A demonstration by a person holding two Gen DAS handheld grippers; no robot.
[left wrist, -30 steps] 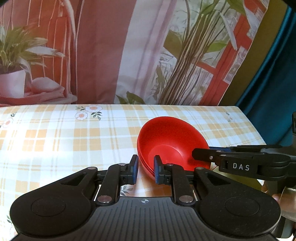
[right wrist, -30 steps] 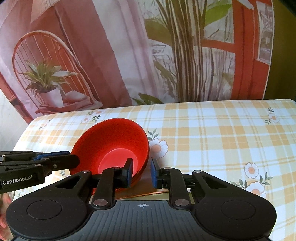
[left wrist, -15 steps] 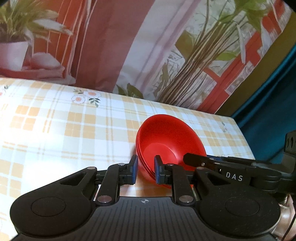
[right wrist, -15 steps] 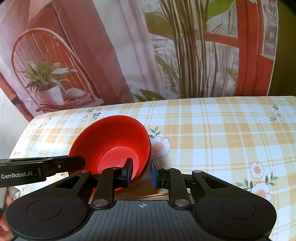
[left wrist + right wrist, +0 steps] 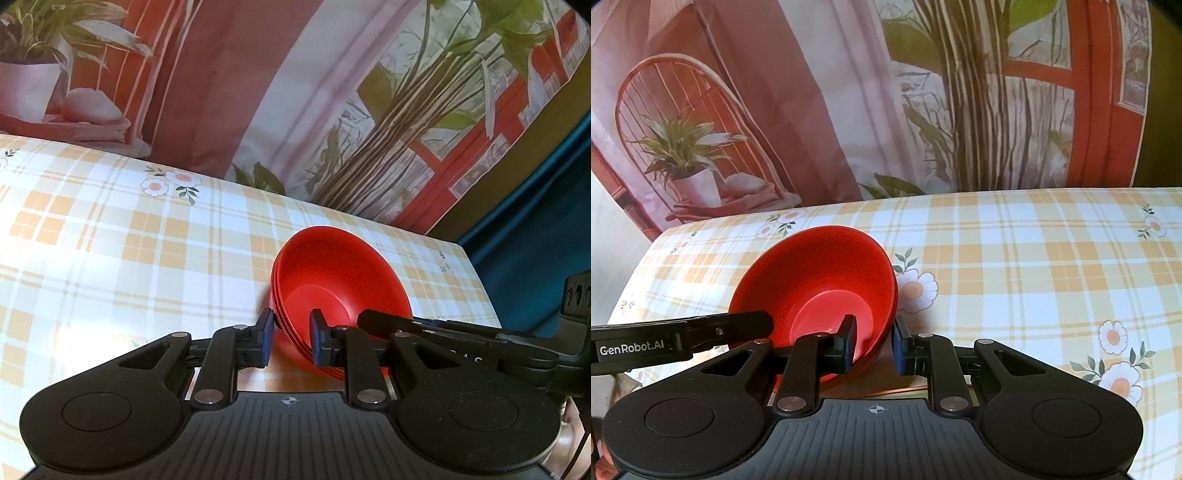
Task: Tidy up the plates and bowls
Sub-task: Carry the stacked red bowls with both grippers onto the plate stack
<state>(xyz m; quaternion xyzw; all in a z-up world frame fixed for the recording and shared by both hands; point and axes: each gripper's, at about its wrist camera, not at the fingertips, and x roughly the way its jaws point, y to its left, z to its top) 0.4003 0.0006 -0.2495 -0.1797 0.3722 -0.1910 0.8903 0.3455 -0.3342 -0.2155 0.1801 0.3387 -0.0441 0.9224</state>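
Note:
A stack of red bowls (image 5: 340, 273) hangs tilted just above the checked tablecloth (image 5: 110, 240), held from both sides. My left gripper (image 5: 291, 341) has the stack's near rim between its blue pads. Its jaws are opening slightly, but the pads still touch the wall. My right gripper (image 5: 873, 345) is shut on the opposite rim of the red bowls (image 5: 812, 266), one pad inside and one outside. A finger of the left gripper (image 5: 746, 325) shows at the bowls' left edge. A finger of the right gripper (image 5: 388, 321) reaches in from the right.
The flowered, checked tablecloth (image 5: 1034, 258) covers the table. A printed curtain with plants and a chair (image 5: 849, 110) hangs behind it. A dark teal curtain (image 5: 535, 221) stands past the table's right edge, and the left edge (image 5: 639, 266) drops off near the bowls.
The left wrist view has rolled, so the table now slopes down to the right. The bowls stay between both pairs of pads. The right gripper has hardly moved.

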